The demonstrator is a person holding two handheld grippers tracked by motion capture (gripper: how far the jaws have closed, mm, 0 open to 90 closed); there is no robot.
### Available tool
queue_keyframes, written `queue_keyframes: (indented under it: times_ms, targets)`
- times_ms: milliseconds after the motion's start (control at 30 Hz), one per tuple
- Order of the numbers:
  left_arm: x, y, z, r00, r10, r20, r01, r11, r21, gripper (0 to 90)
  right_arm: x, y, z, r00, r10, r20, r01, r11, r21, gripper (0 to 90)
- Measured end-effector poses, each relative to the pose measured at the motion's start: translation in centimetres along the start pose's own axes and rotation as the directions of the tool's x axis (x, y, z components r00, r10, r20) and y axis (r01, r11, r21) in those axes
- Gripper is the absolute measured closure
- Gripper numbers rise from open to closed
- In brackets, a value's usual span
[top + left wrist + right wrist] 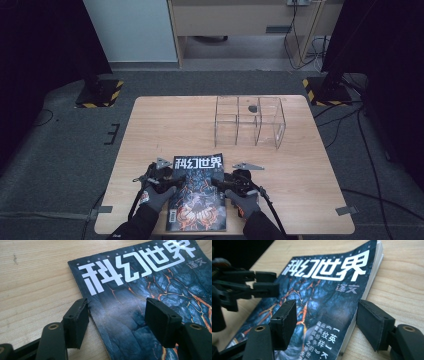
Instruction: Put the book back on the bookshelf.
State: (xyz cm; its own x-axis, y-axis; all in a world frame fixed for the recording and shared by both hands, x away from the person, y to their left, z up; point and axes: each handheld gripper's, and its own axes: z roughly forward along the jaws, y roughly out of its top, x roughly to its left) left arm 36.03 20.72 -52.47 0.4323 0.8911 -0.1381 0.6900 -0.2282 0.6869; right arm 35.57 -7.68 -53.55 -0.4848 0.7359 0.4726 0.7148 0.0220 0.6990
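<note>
A magazine (197,200) with a dark blue cover, orange lava cracks and large white characters lies flat near the table's front edge. My left gripper (174,182) is open at its left edge; in the left gripper view (120,320) one jaw is over the wood and the other over the cover (140,285). My right gripper (216,181) is open at the right edge; in the right gripper view (327,322) its jaws straddle the page edge of the magazine (322,290). The left gripper (265,283) also appears there at the far side. Gloved hands hold both.
A clear acrylic organizer (250,122) with several compartments stands at the back right of the wooden table (165,125); a small dark object (253,107) lies in one. Black-and-yellow stand bases (100,94) sit on the floor beyond the table.
</note>
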Motion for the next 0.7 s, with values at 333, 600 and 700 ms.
queue_keyframes:
  times_ms: [333, 600, 700]
  targets:
    - [-0.01, -0.01, 0.01, 1.0, 0.0, 0.0, 0.0, 1.0, -0.001, 34.7, 0.09, 0.25, -0.67, 0.9975, 0.033, -0.062, -0.036, 0.998, -0.054, 33.5]
    - [0.0, -0.03, 0.01, 1.0, 0.0, 0.001, 0.0, 1.0, -0.002, 34.7, 0.29, 0.46, -1.0, 0.9937, 0.028, -0.109, -0.037, 0.996, -0.083, 34.7]
    - [0.0, -0.02, 0.01, 1.0, 0.0, 0.002, 0.0, 1.0, -0.002, 34.7, 0.13, 0.33, -0.99, 0.9914, 0.029, -0.128, -0.039, 0.996, -0.079, 35.5]
